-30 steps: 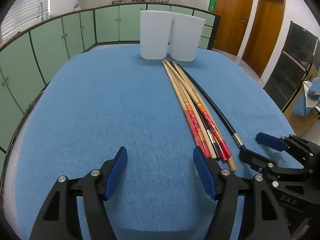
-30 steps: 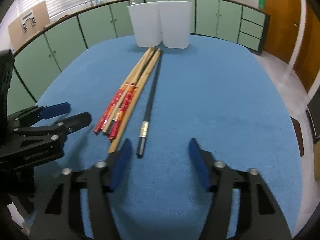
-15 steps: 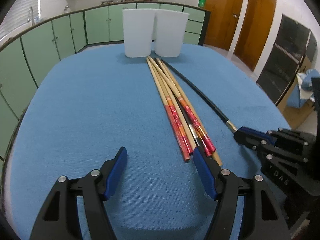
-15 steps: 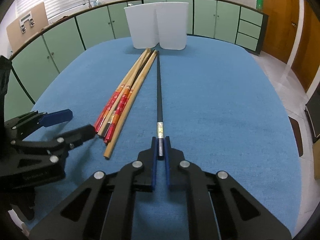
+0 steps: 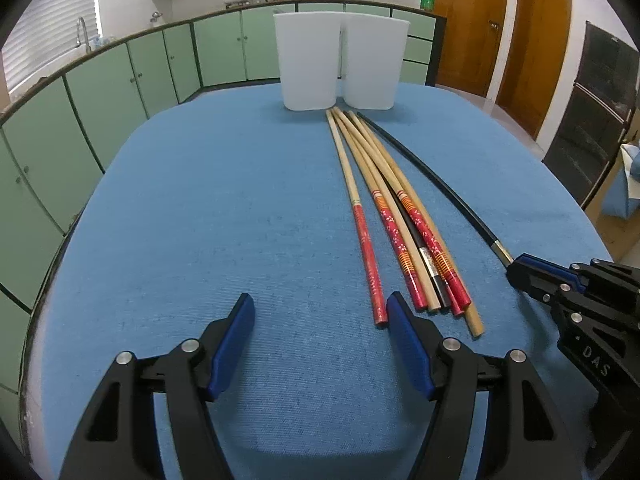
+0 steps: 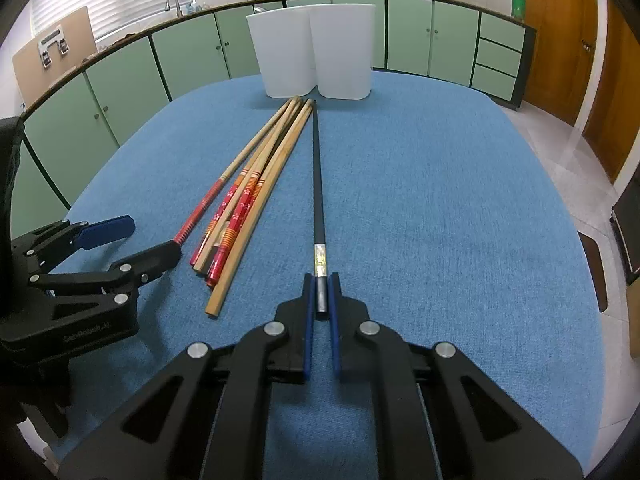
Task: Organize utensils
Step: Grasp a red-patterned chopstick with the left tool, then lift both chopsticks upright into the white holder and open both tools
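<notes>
Since a moment ago my right gripper (image 6: pixel 319 294) has gone from standing wide around the black chopstick (image 6: pixel 317 184) to clamping its near end between the blue pads, so the pick seems secured and lifting it toward the white containers (image 6: pixel 312 52) is probably next. I am holding the chopstick while it is lying on the blue tablecloth (image 6: pixel 440 200), its tip pointing at the containers, just beside the bundle of wooden chopsticks (image 6: pixel 248 196). I am keeping my left gripper (image 5: pixel 320 344) apart and empty, its right pad sitting beside the nearest red chopstick (image 5: pixel 366 248).
</notes>
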A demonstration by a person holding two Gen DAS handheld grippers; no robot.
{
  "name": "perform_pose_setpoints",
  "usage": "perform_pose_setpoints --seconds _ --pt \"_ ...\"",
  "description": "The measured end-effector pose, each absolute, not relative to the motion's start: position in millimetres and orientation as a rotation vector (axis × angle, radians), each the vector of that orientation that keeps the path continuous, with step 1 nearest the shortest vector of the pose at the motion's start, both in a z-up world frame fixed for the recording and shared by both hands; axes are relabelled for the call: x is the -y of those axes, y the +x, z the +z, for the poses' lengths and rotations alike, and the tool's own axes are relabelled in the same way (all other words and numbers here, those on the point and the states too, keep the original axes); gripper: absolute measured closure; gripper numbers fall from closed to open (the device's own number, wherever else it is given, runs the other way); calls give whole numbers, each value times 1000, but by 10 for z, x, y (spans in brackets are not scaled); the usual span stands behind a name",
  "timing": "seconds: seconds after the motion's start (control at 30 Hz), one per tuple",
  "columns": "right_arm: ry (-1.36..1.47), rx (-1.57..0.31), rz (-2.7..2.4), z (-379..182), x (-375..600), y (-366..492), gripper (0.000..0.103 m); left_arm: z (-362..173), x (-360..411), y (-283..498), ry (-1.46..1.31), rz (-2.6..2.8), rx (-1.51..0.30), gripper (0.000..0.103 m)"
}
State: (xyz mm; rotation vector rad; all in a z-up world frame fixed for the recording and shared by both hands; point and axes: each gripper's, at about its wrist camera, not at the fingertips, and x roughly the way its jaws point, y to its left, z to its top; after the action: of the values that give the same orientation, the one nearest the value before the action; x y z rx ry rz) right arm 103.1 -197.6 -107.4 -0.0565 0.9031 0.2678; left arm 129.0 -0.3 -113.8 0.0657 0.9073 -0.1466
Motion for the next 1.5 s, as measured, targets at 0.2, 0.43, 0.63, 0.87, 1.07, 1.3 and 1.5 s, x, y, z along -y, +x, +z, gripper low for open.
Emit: perform_pose_setpoints --seconds 0.2,0.43,0.63,0.87,1.07,1.3,1.5 --pt "-40 -910 278 -1084 1998 1052 95 -1141 50 1328 59 -150 -904 47" --pt "-25 -904 285 -1080 2015 1036 97 -1128 184 1315 76 -202 -888 92" --pt "2 -866 287 -1008 2054 1000 97 -1089 144 1284 41 -210 -876 97" --pt "20 -779 296 -658 2159 981 97 -714 22 1158 34 -196 -787 97" --pt "45 -684 316 -201 2247 1033 97 -181 -73 1101 13 -199 -651 97" --pt "71 -579 359 381 2321 1241 97 375 -182 1222 -10 -228 -518 97" --pt "55 -539 391 806 2335 1536 97 649 -163 1507 -16 -267 -471 97"
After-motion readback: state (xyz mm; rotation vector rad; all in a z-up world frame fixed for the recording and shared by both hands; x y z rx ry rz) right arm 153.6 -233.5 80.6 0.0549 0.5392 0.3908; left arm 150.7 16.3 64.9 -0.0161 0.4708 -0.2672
